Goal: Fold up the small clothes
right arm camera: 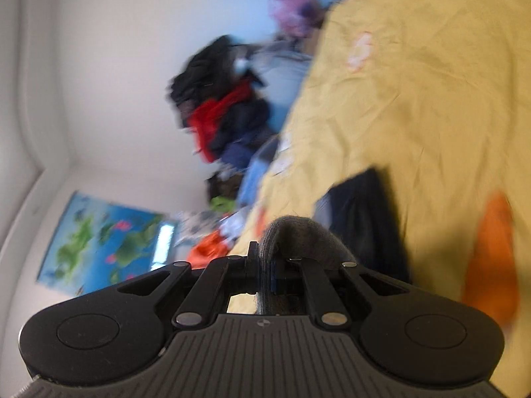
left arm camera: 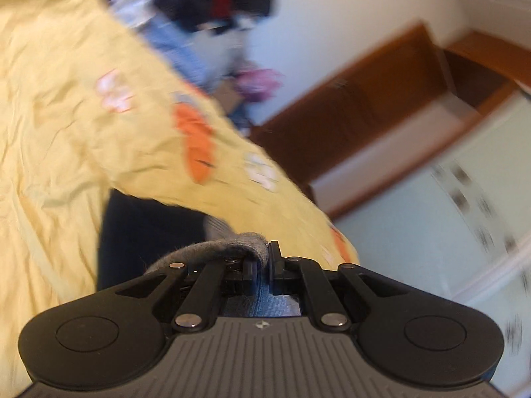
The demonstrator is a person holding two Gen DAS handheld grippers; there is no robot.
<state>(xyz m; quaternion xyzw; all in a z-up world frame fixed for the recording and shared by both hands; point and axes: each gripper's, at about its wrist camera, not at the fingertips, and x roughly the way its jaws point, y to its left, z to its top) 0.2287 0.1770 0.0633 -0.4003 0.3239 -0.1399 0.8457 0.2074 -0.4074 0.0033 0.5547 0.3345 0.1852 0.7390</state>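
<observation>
Both grippers, left [left arm camera: 264, 260] and right [right arm camera: 264, 262], pinch grey knit cloth [left arm camera: 232, 248].

Black left gripper [left arm camera: 264, 258], black right gripper [right arm camera: 264, 260] — ribbed grey bodies, silver rivets, round side discs, slim black jaws

Motion blur smears my pile of clothes [right arm camera: 219, 112] and the wall poster [right arm camera: 106, 238]. Most of the grey knit garment [left arm camera: 229, 248] I pinch hides behind my left gripper [left arm camera: 264, 258].
</observation>
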